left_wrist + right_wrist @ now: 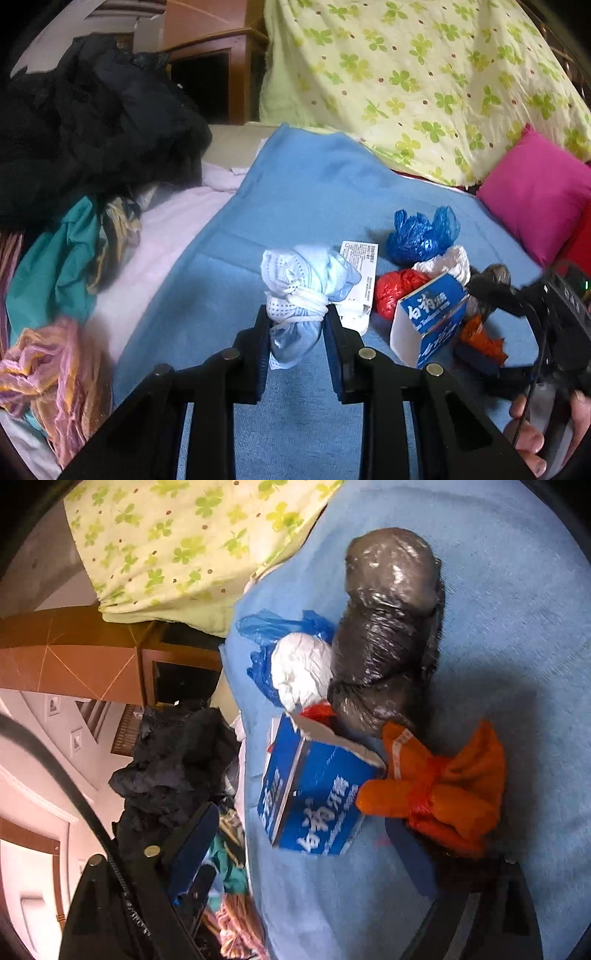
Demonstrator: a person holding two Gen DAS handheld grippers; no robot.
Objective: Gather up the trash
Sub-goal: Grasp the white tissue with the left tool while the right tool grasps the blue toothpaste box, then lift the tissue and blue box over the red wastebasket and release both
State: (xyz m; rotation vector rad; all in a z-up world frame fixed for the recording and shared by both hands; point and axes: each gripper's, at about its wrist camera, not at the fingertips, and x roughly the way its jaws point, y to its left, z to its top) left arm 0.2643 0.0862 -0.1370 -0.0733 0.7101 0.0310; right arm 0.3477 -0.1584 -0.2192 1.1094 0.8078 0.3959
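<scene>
Both views are evenly and fairly brightly lit, with colours kept vivid. Strong fisheye bending and black vignetting are seen at the edges. Glare is caught on the grey plastic bundle (388,627), beside which a soft shadow is cast on the blue blanket (517,664). Slight blur is noted near the rims.

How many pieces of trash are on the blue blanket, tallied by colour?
Pale blue and white tied cloth bundle, in the left gripper: 1
White printed paper slip: 1
Blue crumpled plastic bag: 1
White crumpled plastic bag: 1
Red crumpled plastic bag: 1
Blue and white cardboard box: 1
Dark grey plastic-wrapped bundle: 1
Orange tied plastic bundle: 1
Total: 8
</scene>
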